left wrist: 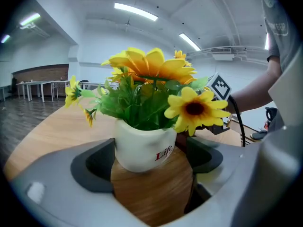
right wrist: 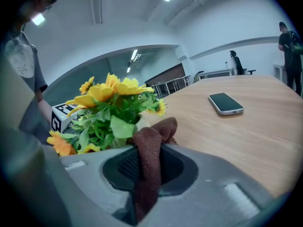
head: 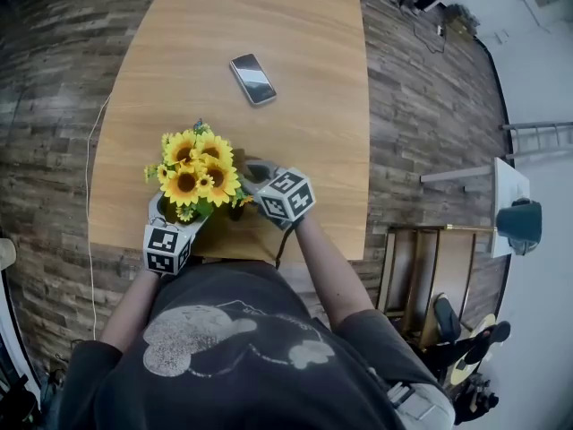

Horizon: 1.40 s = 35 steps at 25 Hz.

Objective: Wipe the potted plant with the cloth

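"Two grippers show low in the head view. Where is the potted plant (head: 195, 176)?"

"Lower left of the wooden table (head: 304, 106), near its bottom edge, and upright. It has yellow sunflowers (left wrist: 156, 65) over green leaves (right wrist: 111, 126), in a white pot (left wrist: 142, 144) with red lettering."

"And the left gripper (left wrist: 150, 150)?"

"Its jaws stand wide, one on each side of the white pot. The pot fills the middle of the left gripper view. The pad at the left of that frame looks to be against the pot wall, while a narrow gap shows at the pad on the right. So the pot sits between the jaws without being squeezed."

"The right gripper (right wrist: 147, 163)?"

"It's closed on the cloth (right wrist: 150, 145), which is reddish brown and pinched between the pads. A fold sticks up past the jaw tips at the centre of the right gripper view, just beside the leaves."

"Does the cloth touch the plant?"

"I cannot tell. It is close to the foliage at centre left of that view."

"Anything else on the table?"

"One phone (head: 252, 79), screen up, at the upper centre of the head view, well apart from the plant."
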### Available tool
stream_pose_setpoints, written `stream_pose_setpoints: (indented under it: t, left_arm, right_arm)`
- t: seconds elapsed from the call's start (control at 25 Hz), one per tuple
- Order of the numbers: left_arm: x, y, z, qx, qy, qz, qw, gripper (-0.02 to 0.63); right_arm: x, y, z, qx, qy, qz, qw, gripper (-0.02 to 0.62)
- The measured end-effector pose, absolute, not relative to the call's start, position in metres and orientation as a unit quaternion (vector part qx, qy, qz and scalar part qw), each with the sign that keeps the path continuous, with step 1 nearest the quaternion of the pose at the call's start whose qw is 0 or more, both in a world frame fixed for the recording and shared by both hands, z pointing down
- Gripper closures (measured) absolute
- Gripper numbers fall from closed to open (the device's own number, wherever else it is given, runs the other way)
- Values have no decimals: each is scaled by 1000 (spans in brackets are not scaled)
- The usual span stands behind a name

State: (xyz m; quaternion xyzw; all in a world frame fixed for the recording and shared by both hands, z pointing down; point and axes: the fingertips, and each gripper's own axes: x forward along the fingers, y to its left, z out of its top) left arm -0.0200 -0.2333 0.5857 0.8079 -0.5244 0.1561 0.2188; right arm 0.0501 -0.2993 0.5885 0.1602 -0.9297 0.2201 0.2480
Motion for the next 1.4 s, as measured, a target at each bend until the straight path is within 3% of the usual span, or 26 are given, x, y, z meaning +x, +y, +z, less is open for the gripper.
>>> stream_pose_setpoints:
  t: [0.68,1.0,1.4]
  left_arm:
    - [-24,-238,587,840,-475,157,210,100]
    - [-32,-229,575,860,-457,139,181,100]
    - [-51,-211,572,874,-440,142,148,242]
  right_arm:
    - [63,-241,585,281,-899,244,231,545]
    - [110,-224,570,432,-849,237,190,545]
    - [189,-180,543,596,-757,249,101,545]
